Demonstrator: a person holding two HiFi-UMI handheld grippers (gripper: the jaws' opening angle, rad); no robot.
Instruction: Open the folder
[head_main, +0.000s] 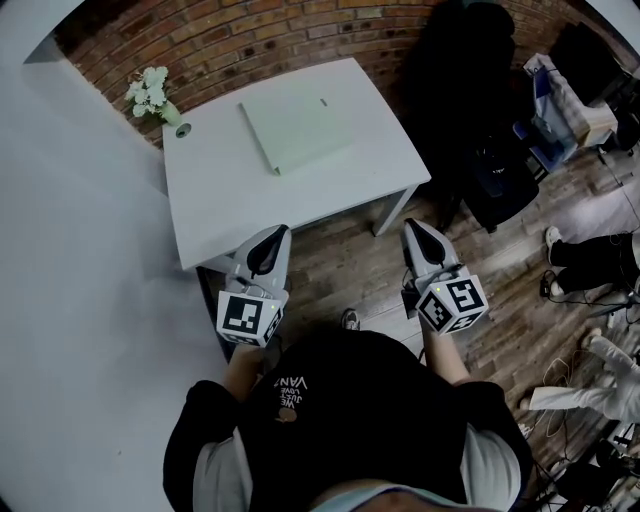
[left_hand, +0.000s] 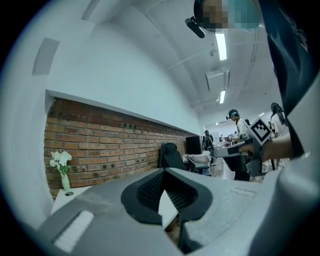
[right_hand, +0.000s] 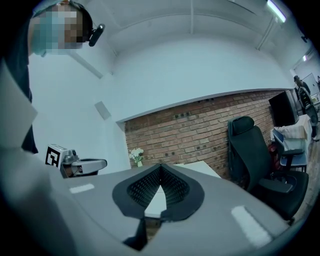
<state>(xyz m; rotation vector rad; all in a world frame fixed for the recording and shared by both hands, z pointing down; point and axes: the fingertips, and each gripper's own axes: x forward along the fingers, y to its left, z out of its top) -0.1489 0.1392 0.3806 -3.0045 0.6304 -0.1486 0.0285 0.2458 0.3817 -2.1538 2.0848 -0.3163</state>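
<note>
We hold the left gripper and right gripper level, short of the bench, fingers clenched empty, because the closed folder lies flat at mid-bench, not yet within reach.

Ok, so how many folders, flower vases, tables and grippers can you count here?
Folders: 1, the pale green folder
Flower vases: 1, the vase of white flowers
Tables: 1, the white table
Grippers: 2, the left gripper and the right gripper, both shut and empty
Total: 5
</note>
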